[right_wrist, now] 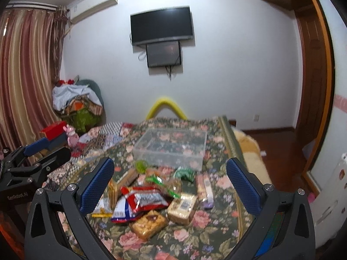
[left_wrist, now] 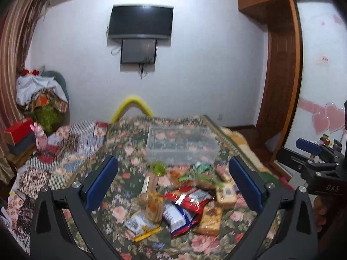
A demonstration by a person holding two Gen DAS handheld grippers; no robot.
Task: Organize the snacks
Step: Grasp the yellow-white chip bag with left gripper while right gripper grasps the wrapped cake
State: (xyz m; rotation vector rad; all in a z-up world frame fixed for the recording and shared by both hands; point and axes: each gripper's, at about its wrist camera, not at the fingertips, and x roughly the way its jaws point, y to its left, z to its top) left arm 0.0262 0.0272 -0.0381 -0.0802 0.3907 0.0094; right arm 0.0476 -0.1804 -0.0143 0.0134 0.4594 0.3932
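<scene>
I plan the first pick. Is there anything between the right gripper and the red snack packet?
Nothing visible. The right gripper is open above the red snack packet, which lies on top of the pile.

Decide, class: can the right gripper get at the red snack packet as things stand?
Probably yes: the right gripper is open and empty, and the red snack packet lies on top of the pile, with nothing between.

A floral-covered bed [right_wrist: 208, 234] carries a clear box [right_wrist: 171, 149] and snack packets [right_wrist: 147, 201].
</scene>
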